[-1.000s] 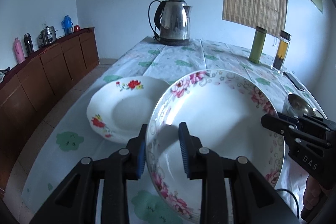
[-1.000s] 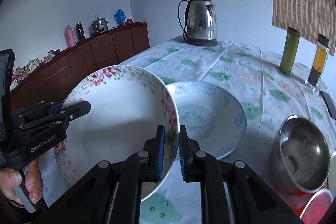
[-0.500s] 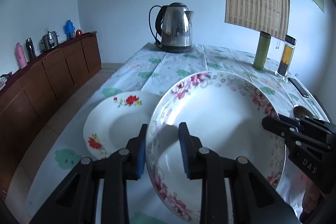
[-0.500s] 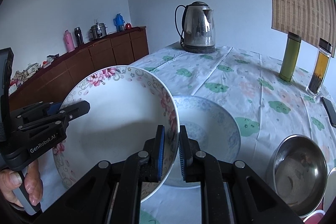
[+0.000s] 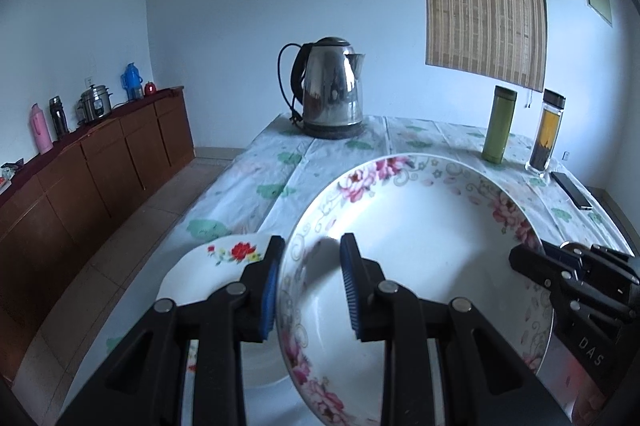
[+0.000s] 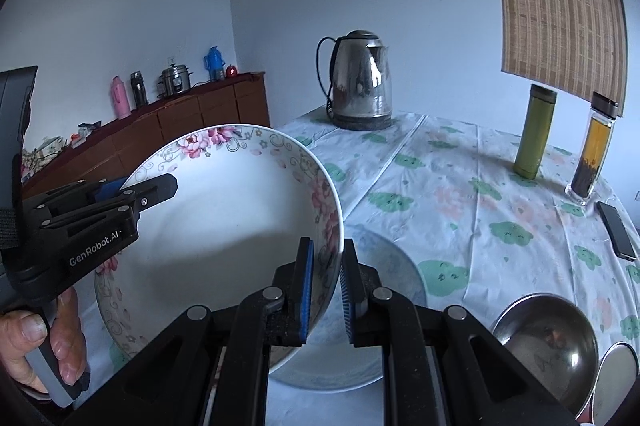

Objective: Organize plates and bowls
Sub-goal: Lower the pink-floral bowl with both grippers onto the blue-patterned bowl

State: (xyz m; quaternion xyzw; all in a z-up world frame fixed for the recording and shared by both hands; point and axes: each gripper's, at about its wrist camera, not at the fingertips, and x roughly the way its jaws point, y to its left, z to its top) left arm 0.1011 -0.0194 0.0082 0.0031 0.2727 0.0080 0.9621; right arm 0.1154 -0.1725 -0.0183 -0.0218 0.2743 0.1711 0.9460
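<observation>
A large white bowl with pink flowers (image 5: pixel 420 250) is held in the air between both grippers. My left gripper (image 5: pixel 310 290) is shut on its left rim. My right gripper (image 6: pixel 326 286) is shut on its right rim; the bowl also shows in the right wrist view (image 6: pixel 224 222). A white plate with red flowers (image 5: pixel 208 278) lies on the table below the left gripper. A pale blue-patterned plate (image 6: pixel 384 278) lies below the right gripper. A steel bowl (image 6: pixel 548 338) sits at the lower right.
A steel kettle (image 5: pixel 330 94) stands at the table's far end. A green flask (image 5: pixel 498 124) and a tea bottle (image 5: pixel 546 136) stand at the far right, with a phone (image 5: pixel 570 190) beside them. A wooden sideboard (image 5: pixel 92 170) runs along the left wall.
Both grippers have lifted the flowered bowl higher and tilted the views up. The two plates and the steel bowl have dropped lower in view.
</observation>
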